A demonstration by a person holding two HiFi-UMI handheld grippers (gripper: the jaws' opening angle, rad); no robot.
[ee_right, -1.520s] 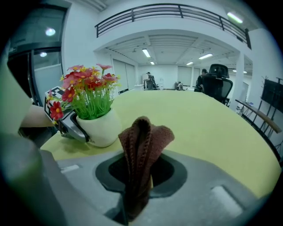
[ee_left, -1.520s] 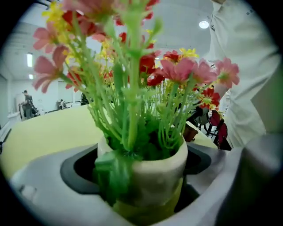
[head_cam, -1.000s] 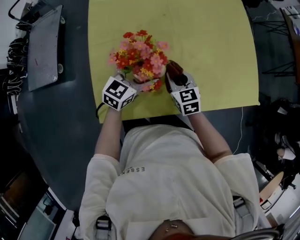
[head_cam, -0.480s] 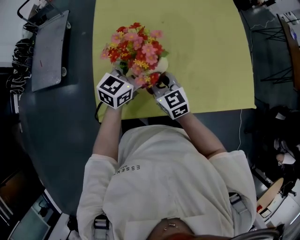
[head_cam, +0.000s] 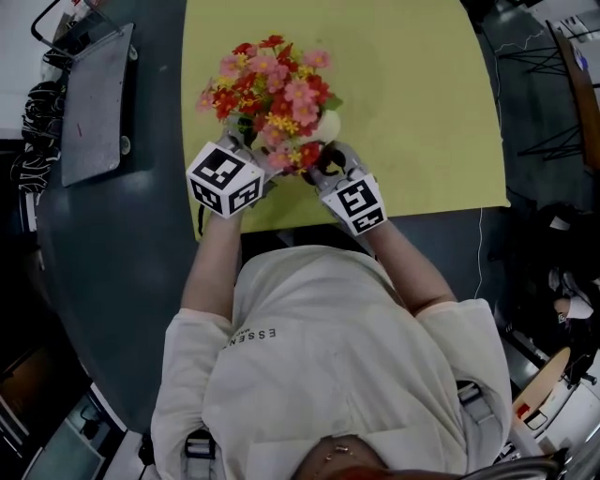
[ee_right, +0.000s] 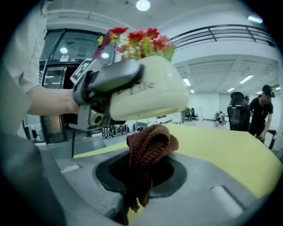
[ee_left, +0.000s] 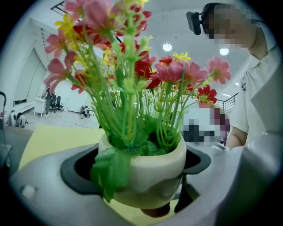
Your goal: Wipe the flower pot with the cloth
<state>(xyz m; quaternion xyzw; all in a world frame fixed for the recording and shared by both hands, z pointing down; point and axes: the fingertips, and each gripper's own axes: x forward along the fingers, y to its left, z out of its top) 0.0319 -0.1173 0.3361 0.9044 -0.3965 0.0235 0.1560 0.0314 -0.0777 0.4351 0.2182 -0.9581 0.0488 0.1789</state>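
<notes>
covering grey table [head_cam: 122,281], yellow mat [head_cam: 422,112] under flower pot [ee_left: 150,170], bright hall [ee_right: 212,70]

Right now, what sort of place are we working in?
Probably a large open office or lab hall: a balcony railing overhead, recessed ceiling lights, office chairs in the background, and a yellow mat on a dark worktable.

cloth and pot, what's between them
Nothing. In the right gripper view only a thin bare gap shows between the cloth and the underside of the pot.
</notes>
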